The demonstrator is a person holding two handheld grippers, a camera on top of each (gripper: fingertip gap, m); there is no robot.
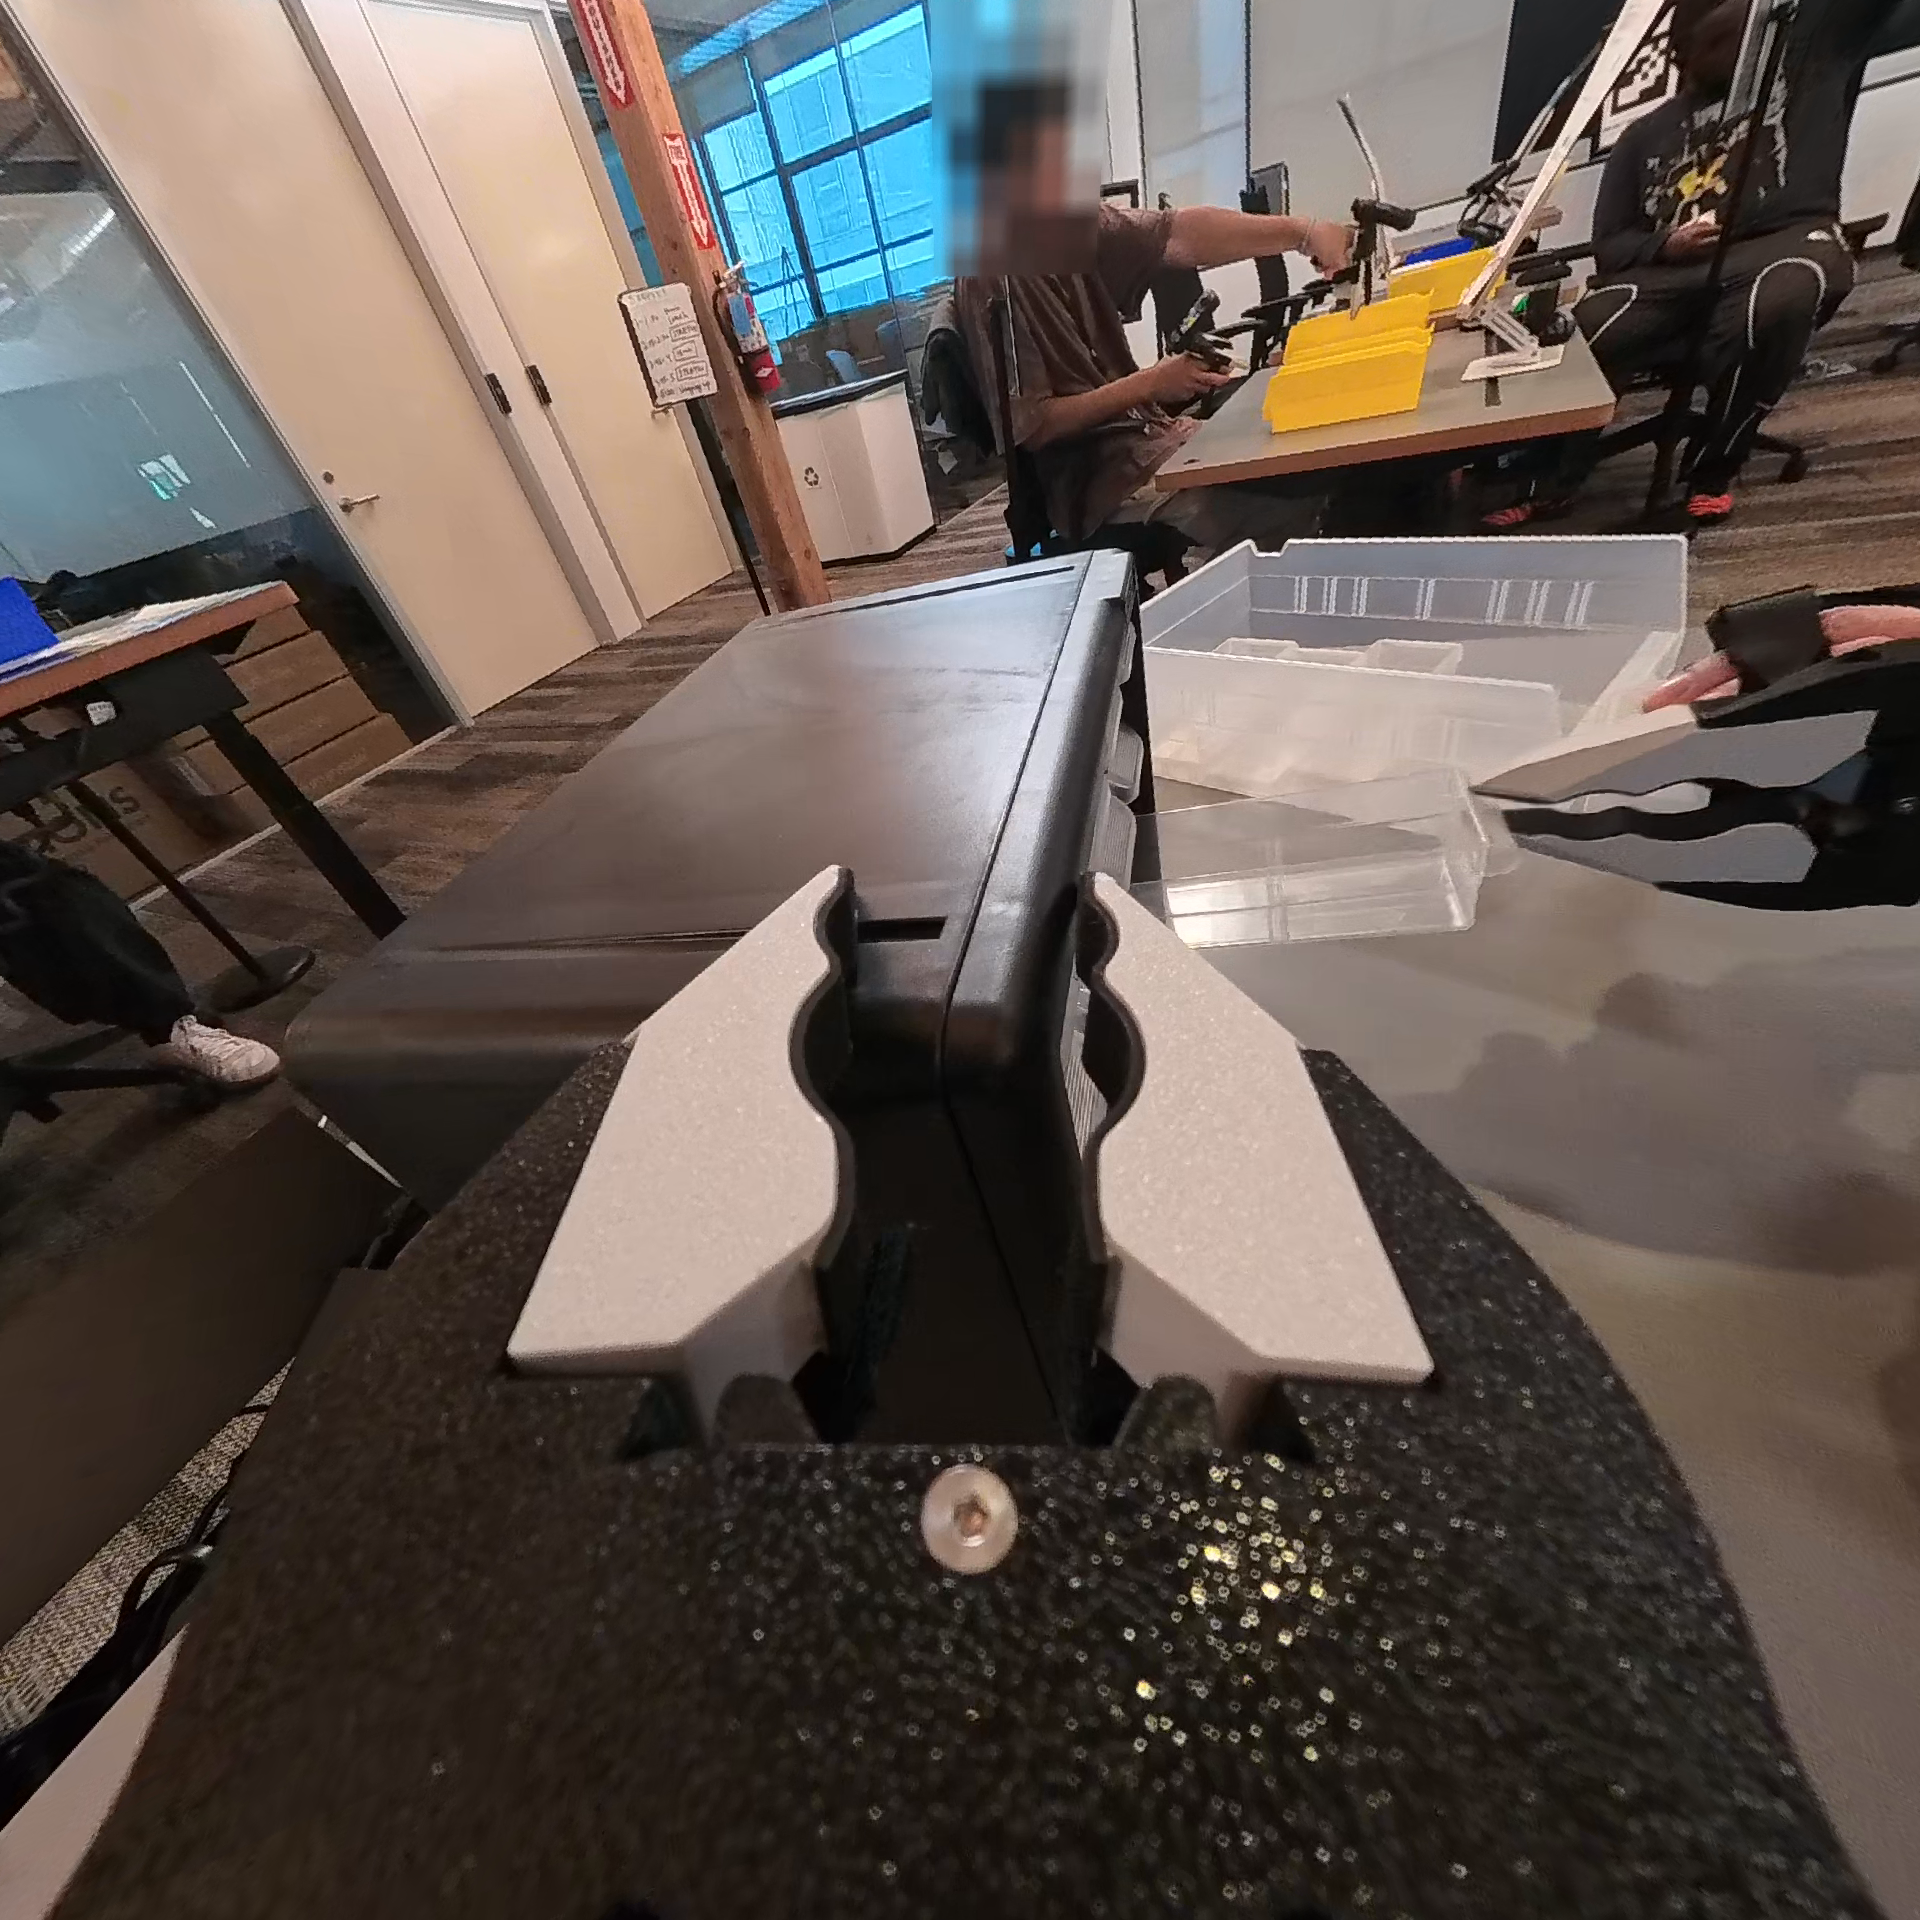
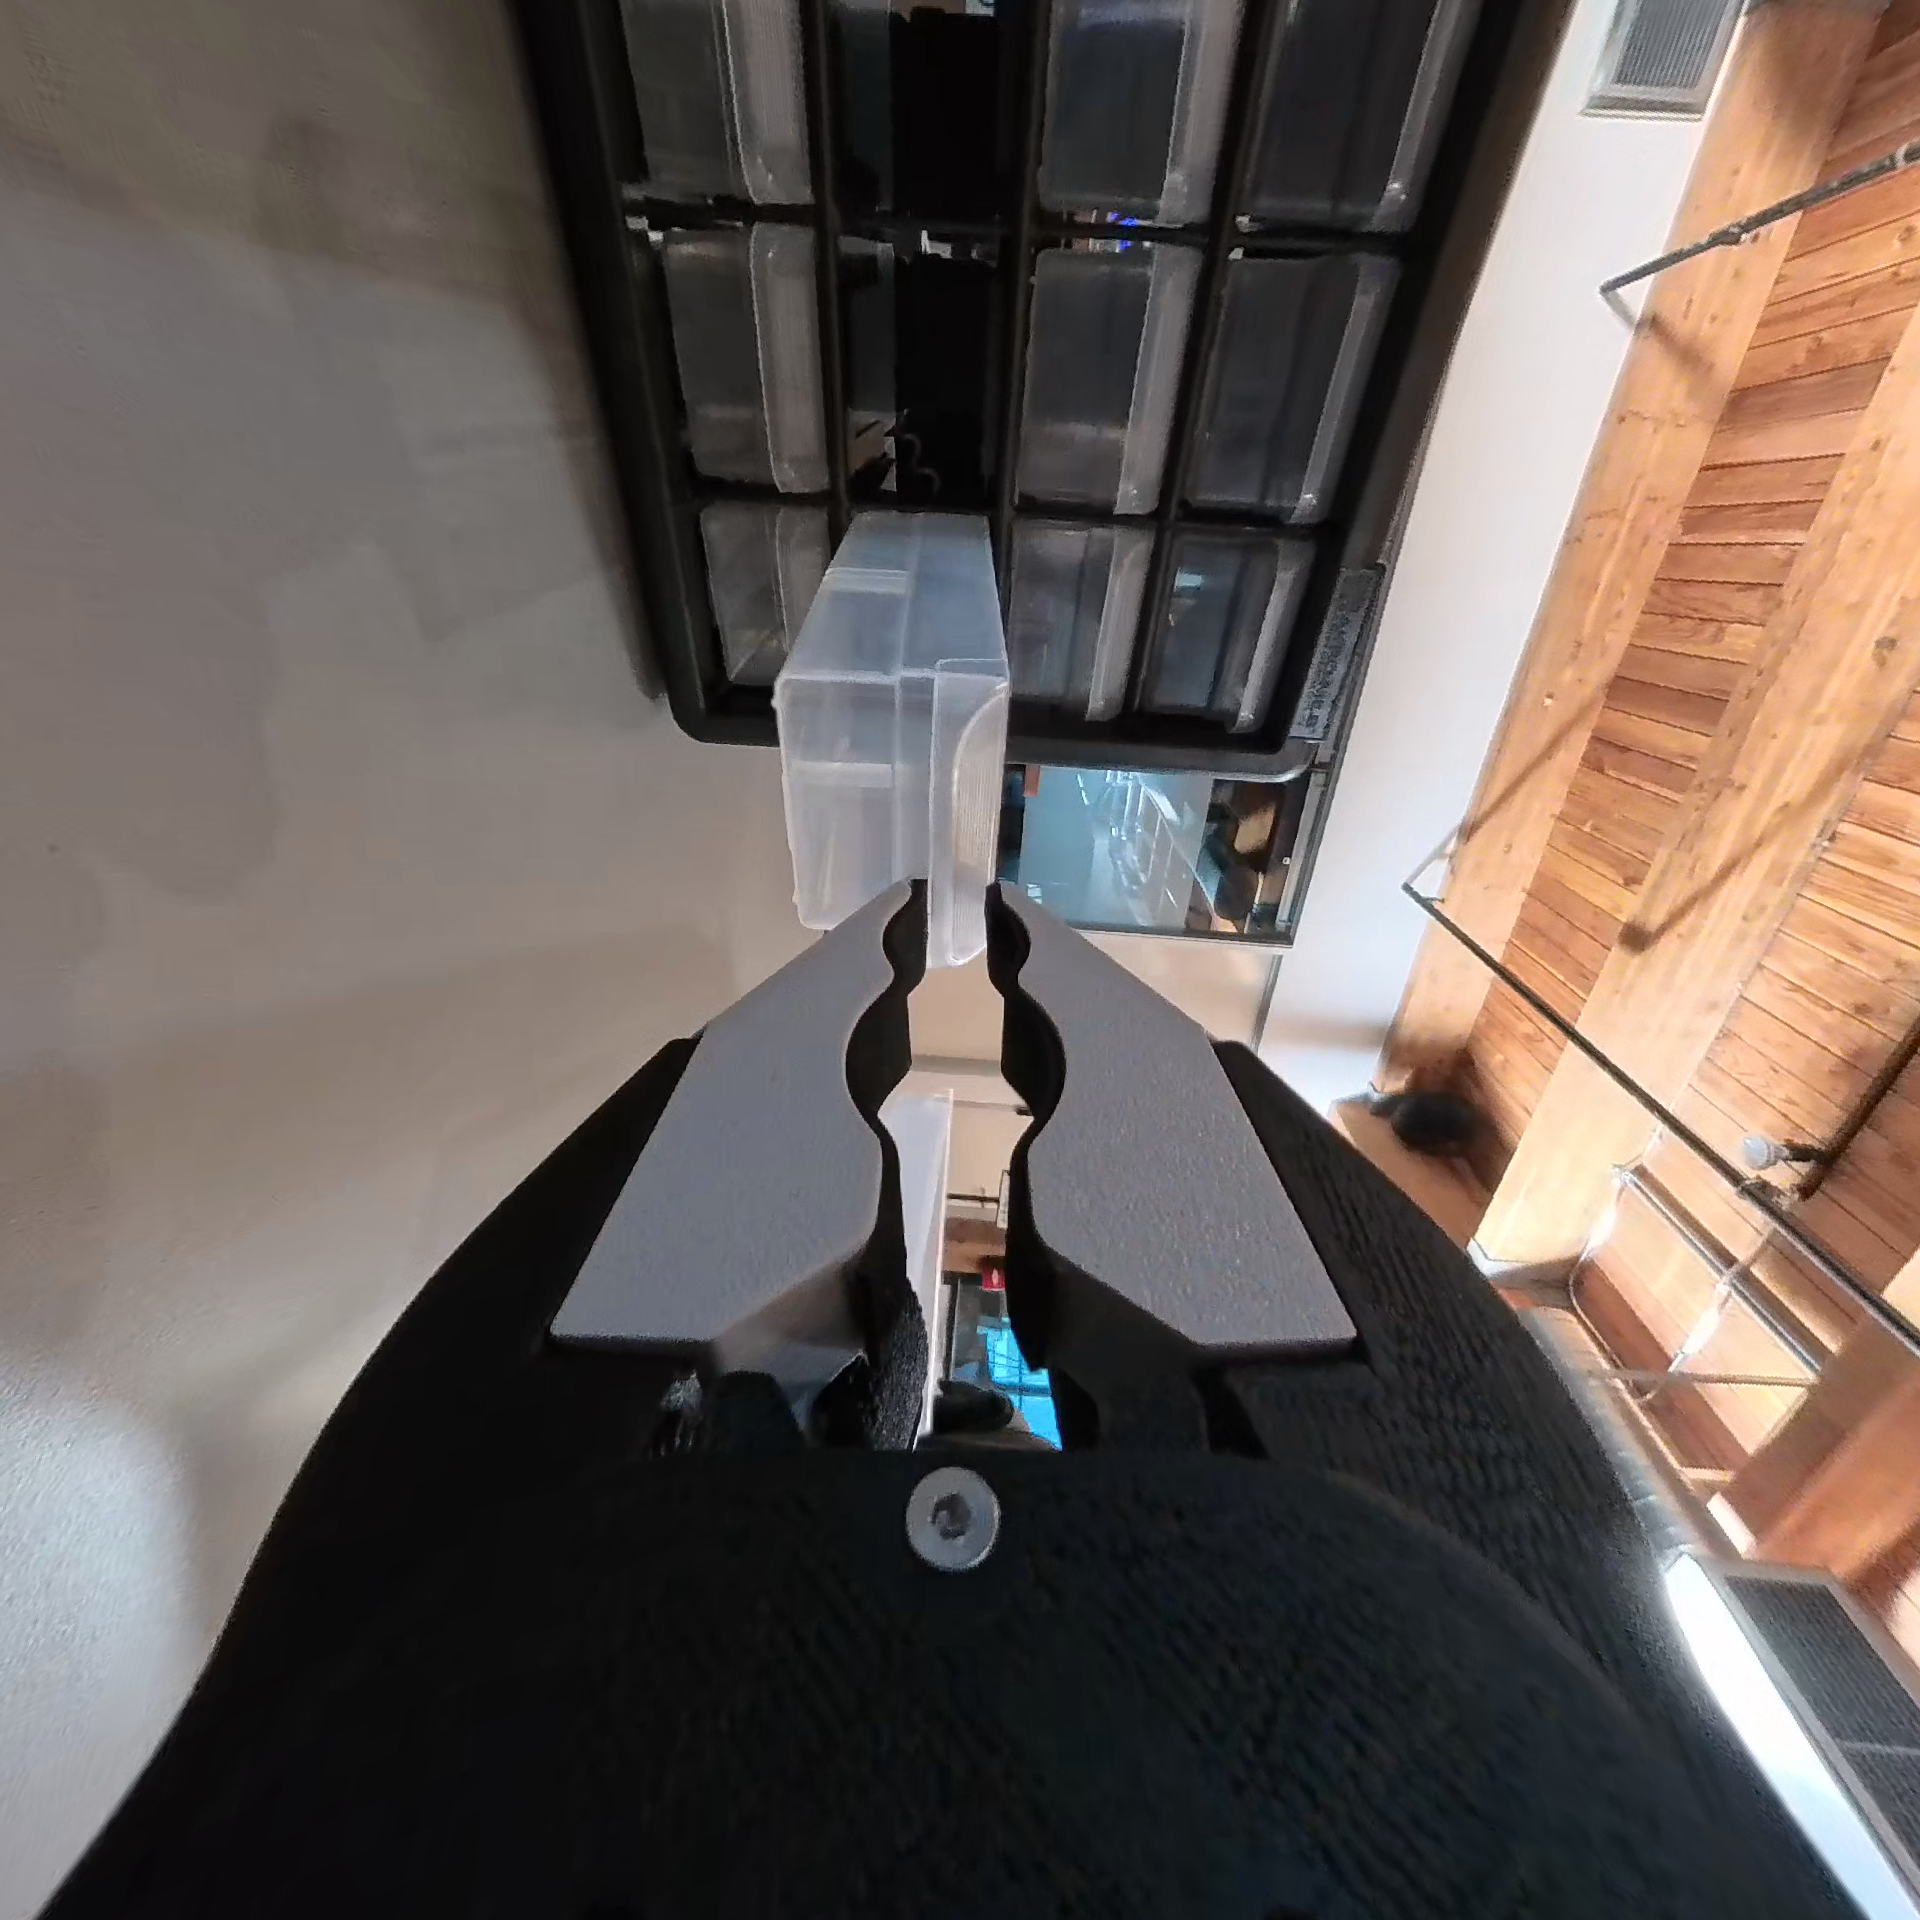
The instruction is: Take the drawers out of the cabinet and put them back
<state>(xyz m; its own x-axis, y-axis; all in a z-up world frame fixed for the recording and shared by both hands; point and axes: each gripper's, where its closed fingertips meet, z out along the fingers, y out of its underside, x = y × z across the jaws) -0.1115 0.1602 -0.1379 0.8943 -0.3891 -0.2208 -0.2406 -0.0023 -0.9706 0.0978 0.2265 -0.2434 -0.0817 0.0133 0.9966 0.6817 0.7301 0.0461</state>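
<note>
A black cabinet [image 1: 831, 727] stands on the grey table [image 1: 1558, 1091]. My left gripper [image 1: 961, 904] is shut on the cabinet's near top edge, its jaws astride it. In the right wrist view, rolled sideways, the cabinet front [image 2: 997, 364] shows a grid of small clear drawers and some bare slots. My right gripper [image 2: 954, 902] is shut on the handle tab of a clear drawer [image 2: 894, 717], which sticks most of the way out of its slot. The same drawer [image 1: 1320, 862] and the right gripper [image 1: 1496, 816] show in the left wrist view, to the right of the cabinet.
A large clear plastic bin [image 1: 1434, 644] with small clear drawers inside sits on the table behind the pulled drawer. Other people sit at a far table with yellow bins [image 1: 1351, 358]. A desk [image 1: 156, 665] stands at the left. The table's left edge is close to the cabinet.
</note>
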